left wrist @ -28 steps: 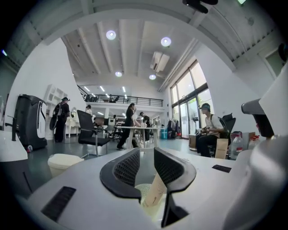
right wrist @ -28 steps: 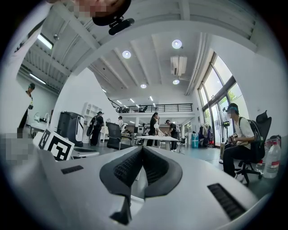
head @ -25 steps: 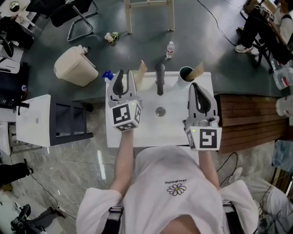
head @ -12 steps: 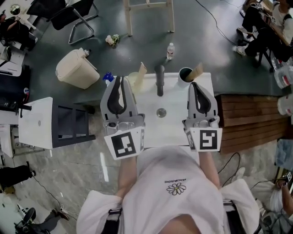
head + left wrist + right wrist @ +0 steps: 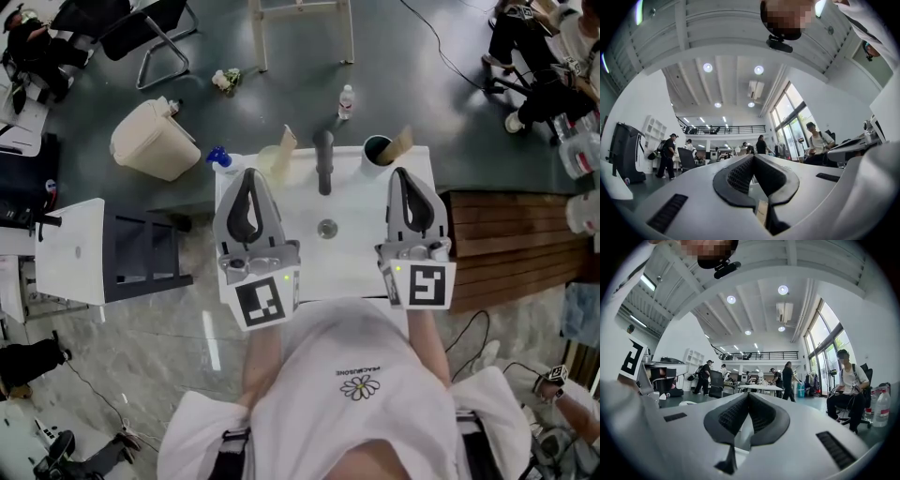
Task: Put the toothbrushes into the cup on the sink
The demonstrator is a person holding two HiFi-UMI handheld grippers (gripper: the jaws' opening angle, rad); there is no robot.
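The white sink [image 5: 361, 258] stands below me, with a black tap [image 5: 323, 161] at its back and a drain [image 5: 326, 228]. At its back right corner is a dark cup [image 5: 377, 150] with a tan stick [image 5: 404, 143] leaning at its rim. A pale cup [image 5: 270, 161] at the back left holds another tan stick [image 5: 286, 142]. I cannot tell whether these are toothbrushes. My left gripper [image 5: 249, 175] hangs over the sink's left side and my right gripper [image 5: 402, 173] over its right side. Both are shut and empty. The gripper views show only the room past the left gripper [image 5: 753, 157] and right gripper [image 5: 748, 394].
A blue object [image 5: 218, 156] lies at the sink's back left corner. On the floor are a beige bin [image 5: 155, 138], a water bottle [image 5: 346, 99] and a chair [image 5: 141, 37]. A white cabinet [image 5: 70, 248] stands left, a slatted wooden bench [image 5: 506, 248] right.
My left gripper has drawn back toward me and tilted up, so its marker cube now sits lower in the head view. The right gripper has stayed put.
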